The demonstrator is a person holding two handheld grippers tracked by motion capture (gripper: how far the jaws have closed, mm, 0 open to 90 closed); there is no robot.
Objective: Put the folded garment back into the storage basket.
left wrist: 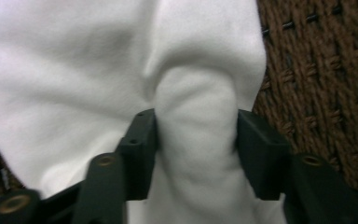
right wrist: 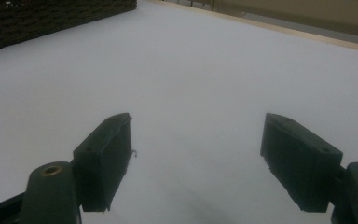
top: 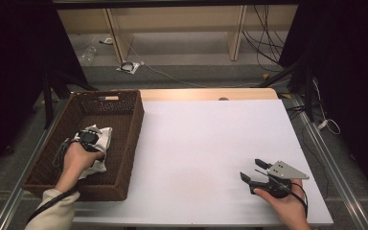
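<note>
A white cloth lies crumpled inside a dark brown wicker basket at the table's left side. My left gripper reaches down into the basket and is shut on a fold of it. In the left gripper view the black jaws pinch a thick ridge of the cloth, with the basket weave to the right. My right gripper hovers low over the white table at the front right, open, nothing between its fingers.
The basket's side wall shows far off in the right gripper view. A wooden strip runs along the table's far edge. Behind it are shelving and loose cables on the floor.
</note>
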